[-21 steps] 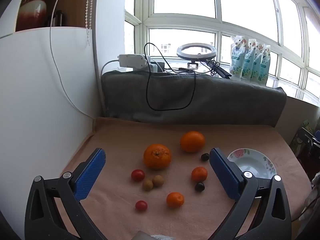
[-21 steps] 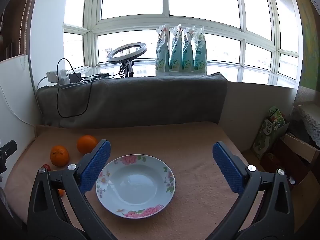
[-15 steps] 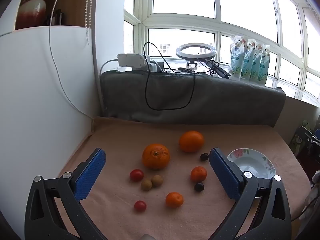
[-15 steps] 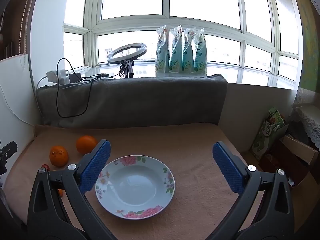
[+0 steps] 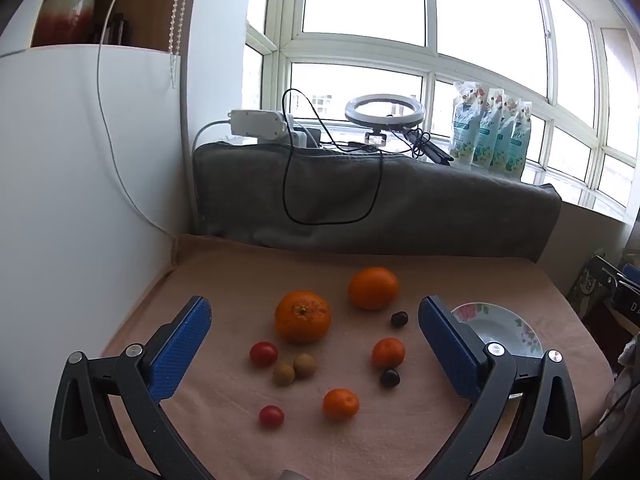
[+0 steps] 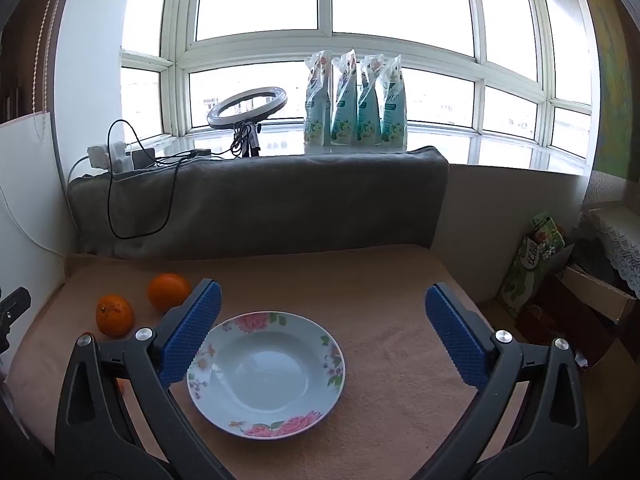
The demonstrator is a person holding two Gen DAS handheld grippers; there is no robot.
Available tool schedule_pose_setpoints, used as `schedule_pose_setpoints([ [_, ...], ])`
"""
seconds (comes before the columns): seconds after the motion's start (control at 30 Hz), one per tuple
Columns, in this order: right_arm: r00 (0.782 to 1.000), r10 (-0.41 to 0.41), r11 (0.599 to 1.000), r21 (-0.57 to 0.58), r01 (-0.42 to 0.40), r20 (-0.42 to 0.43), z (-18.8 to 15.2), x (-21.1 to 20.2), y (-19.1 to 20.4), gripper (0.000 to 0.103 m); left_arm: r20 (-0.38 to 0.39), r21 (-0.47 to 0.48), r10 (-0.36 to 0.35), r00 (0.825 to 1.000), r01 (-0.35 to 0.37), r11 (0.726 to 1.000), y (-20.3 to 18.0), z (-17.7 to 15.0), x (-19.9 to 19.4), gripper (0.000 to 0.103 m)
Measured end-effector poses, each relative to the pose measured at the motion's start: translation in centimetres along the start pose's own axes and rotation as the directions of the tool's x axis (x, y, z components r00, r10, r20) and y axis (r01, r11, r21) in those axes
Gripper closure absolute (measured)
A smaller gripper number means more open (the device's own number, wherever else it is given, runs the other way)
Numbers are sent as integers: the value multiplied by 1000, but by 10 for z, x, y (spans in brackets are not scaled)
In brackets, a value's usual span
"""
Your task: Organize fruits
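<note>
In the left wrist view, fruit lies loose on the beige cloth: a large orange with a stem [image 5: 303,315], a smooth large orange [image 5: 373,288], two small mandarins [image 5: 388,352] [image 5: 340,403], two red cherry tomatoes [image 5: 263,353] [image 5: 271,416], two brown longans [image 5: 294,370] and two dark cherries [image 5: 399,318] [image 5: 389,377]. My left gripper [image 5: 314,330] is open and empty above them. My right gripper [image 6: 320,318] is open and empty over a flowered white plate [image 6: 256,428], which also shows in the left wrist view [image 5: 516,328]. Both large oranges [image 6: 114,315] [image 6: 168,291] lie left of the plate.
A grey blanket roll [image 5: 376,204] with a black cable runs along the back. A white board [image 5: 60,200] walls the left side. A ring light [image 6: 248,108] and refill pouches [image 6: 356,100] stand on the sill. Boxes and bags [image 6: 560,280] sit beyond the table's right edge.
Both views have shifted only slightly; the fruit and plate lie where they were, and both grippers stay open.
</note>
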State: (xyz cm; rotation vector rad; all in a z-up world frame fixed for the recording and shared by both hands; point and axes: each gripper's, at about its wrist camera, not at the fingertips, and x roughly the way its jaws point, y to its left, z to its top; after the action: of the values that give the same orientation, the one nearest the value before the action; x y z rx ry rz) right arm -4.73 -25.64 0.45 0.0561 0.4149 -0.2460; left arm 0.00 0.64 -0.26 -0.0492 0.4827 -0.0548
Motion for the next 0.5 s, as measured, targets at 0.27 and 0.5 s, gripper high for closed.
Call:
schedule_pose_setpoints([
  [0.27, 1000, -9, 1000, -10, 9, 9, 0, -1, 5, 0, -7, -8, -28, 1000, 28, 1000, -2, -4, 0, 0],
  [0.5, 1000, 2, 1000, -1, -2, -5, -2, 4, 4, 0, -29, -18, -27, 999, 27, 999, 0, -11, 7, 0],
])
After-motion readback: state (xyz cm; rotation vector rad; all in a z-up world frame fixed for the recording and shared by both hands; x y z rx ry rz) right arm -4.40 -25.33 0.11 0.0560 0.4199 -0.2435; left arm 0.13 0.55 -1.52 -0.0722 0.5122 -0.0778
